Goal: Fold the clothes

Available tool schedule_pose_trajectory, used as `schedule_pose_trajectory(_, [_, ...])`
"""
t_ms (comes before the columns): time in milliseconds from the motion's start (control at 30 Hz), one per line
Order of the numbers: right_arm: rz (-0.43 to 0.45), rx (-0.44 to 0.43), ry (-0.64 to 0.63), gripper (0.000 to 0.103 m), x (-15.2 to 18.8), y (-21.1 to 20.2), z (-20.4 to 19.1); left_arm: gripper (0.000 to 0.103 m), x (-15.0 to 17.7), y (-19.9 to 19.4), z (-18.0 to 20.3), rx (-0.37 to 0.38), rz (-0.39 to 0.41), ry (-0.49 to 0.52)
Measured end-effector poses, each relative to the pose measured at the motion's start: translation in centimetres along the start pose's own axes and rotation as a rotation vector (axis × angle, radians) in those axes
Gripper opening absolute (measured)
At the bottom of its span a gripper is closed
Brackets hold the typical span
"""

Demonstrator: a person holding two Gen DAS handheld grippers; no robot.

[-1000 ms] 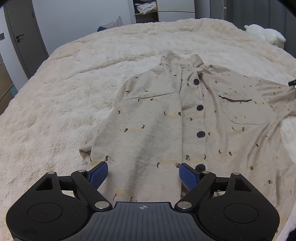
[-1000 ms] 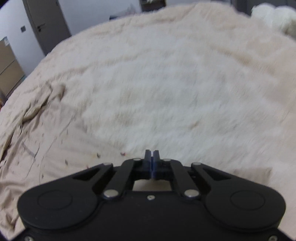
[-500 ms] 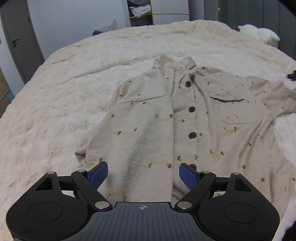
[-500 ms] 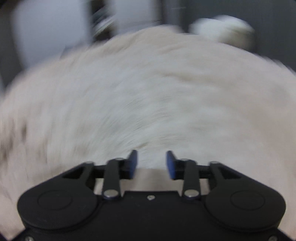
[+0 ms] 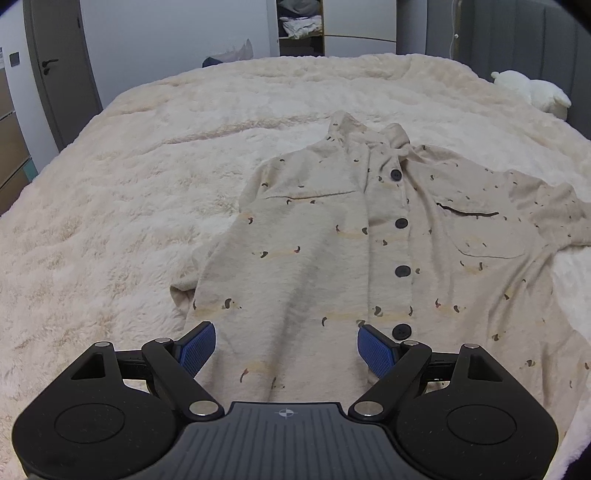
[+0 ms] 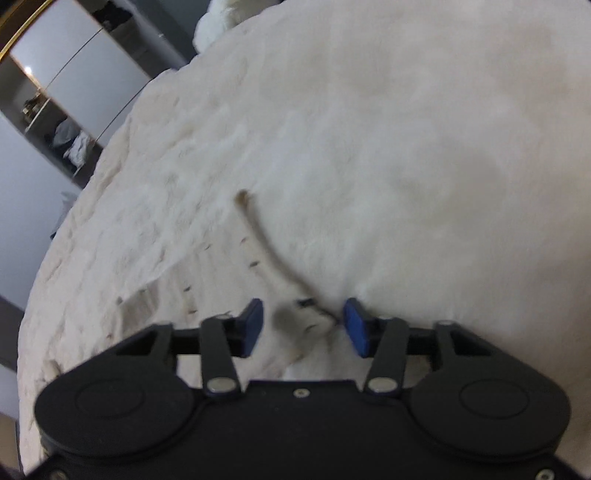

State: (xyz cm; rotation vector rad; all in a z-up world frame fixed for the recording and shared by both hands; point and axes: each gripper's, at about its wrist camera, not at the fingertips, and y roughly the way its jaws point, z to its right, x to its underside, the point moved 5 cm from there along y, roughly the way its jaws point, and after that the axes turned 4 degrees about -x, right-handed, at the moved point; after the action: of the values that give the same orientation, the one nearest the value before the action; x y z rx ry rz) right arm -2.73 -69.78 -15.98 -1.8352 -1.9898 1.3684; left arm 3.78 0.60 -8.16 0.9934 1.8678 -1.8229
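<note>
A cream button-up shirt [image 5: 332, 251] with small dark prints and dark buttons lies face up on the bed, collar away from me, right sleeve spread out to the right. My left gripper [image 5: 284, 347] is open and empty, hovering above the shirt's lower hem. In the right wrist view my right gripper [image 6: 303, 325] is open and empty, just above an edge of the shirt [image 6: 221, 280], whose brown-shadowed hem [image 6: 266, 247] curves between the jaws. The view is tilted and slightly blurred.
A fluffy cream blanket [image 5: 129, 184] covers the whole bed. A white plush toy [image 5: 532, 88] sits at the far right by a grey headboard. A door [image 5: 59, 66] and open wardrobe shelves [image 5: 299, 26] stand beyond the bed.
My right gripper has opened from shut, let go of the shirt fabric, and swung and tilted sharply. My left gripper has pulled back a little, staying open; more of the bed shows.
</note>
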Motion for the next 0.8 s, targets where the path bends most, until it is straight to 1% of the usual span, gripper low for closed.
schedule_pose_trajectory(33, [-0.001,-0.018,0.006,0.001,-0.2,0.0,-0.4,0.081,0.0,-0.1,-0.2,-0.002,0.003,-0.004])
schedule_pose_trajectory(67, [0.026,0.026,-0.025,0.001,-0.9,-0.4,-0.7,0.081,0.0,-0.3,-0.7,-0.006,0.007,-0.011])
schedule_pose_trajectory(100, [0.067,0.102,-0.075,0.001,-1.8,-1.1,-1.0,0.081,0.0,-0.5,-1.1,-0.011,0.012,-0.017])
schedule_pose_trajectory(133, [0.073,0.158,-0.109,0.001,-2.2,-1.3,-1.1,0.081,0.0,-0.6,-1.5,-0.016,0.016,-0.024])
schedule_pose_trajectory(200, [0.047,0.246,-0.161,0.001,-2.5,-1.1,-1.0,0.081,0.2,-0.7,-2.6,-0.029,0.016,-0.045])
schedule_pose_trajectory(300, [0.013,0.339,-0.259,0.004,-1.7,-0.5,-2.2,0.081,0.6,-0.7,-4.5,-0.054,0.012,-0.087])
schedule_pose_trajectory(333, [0.015,0.363,-0.276,0.008,-1.4,-0.5,-2.6,0.081,0.7,-0.6,-5.1,-0.061,0.01,-0.102])
schedule_pose_trajectory(367, [0.048,0.41,-0.294,0.016,-1.2,-1.1,-3.3,0.081,0.8,-0.6,-5.7,-0.069,0.007,-0.117])
schedule_pose_trajectory(400, [0.084,0.435,-0.315,0.022,-1.0,-1.8,-4.3,0.081,0.8,-0.6,-6.8,-0.086,0.009,-0.134])
schedule_pose_trajectory(433, [0.109,0.416,-0.326,0.032,-0.6,-2.6,-5.2,0.081,0.7,-0.6,-7.4,-0.092,0.012,-0.14])
schedule_pose_trajectory(467, [0.132,0.383,-0.332,0.039,-0.1,-3.4,-6.2,0.081,0.7,-0.6,-8.0,-0.099,0.014,-0.147])
schedule_pose_trajectory(500, [0.155,0.351,-0.338,0.041,0.5,-4.3,-7.1,0.081,0.7,-0.7,-8.5,-0.106,0.017,-0.153])
schedule_pose_trajectory(533, [0.161,0.32,-0.34,0.048,1.1,-5.0,-7.7,0.081,0.8,-0.6,-9.1,-0.114,0.012,-0.157])
schedule_pose_trajectory(567, [0.152,0.26,-0.341,0.054,2.4,-5.5,-8.8,0.081,0.8,-0.4,-9.6,-0.122,0.008,-0.161])
schedule_pose_trajectory(600, [0.141,0.185,-0.342,0.056,3.9,-5.9,-10.2,0.081,1.0,-0.2,-10.2,-0.13,0.0,-0.167])
schedule_pose_trajectory(633, [0.132,0.145,-0.344,0.058,4.9,-6.0,-11.2,0.081,1.2,-0.1,-10.5,-0.124,-0.006,-0.17])
schedule_pose_trajectory(700, [0.094,0.057,-0.369,0.059,8.2,-5.9,-14.1,0.081,1.5,-0.2,-10.4,-0.106,-0.015,-0.161])
schedule_pose_trajectory(733, [0.087,0.034,-0.374,0.06,9.0,-5.9,-15.0,0.081,1.6,-0.4,-10.0,-0.095,-0.014,-0.148])
schedule_pose_trajectory(800, [0.053,-0.055,-0.375,0.06,12.1,-5.8,-17.4,0.081,1.7,-1.1,-8.8,-0.06,-0.005,-0.093])
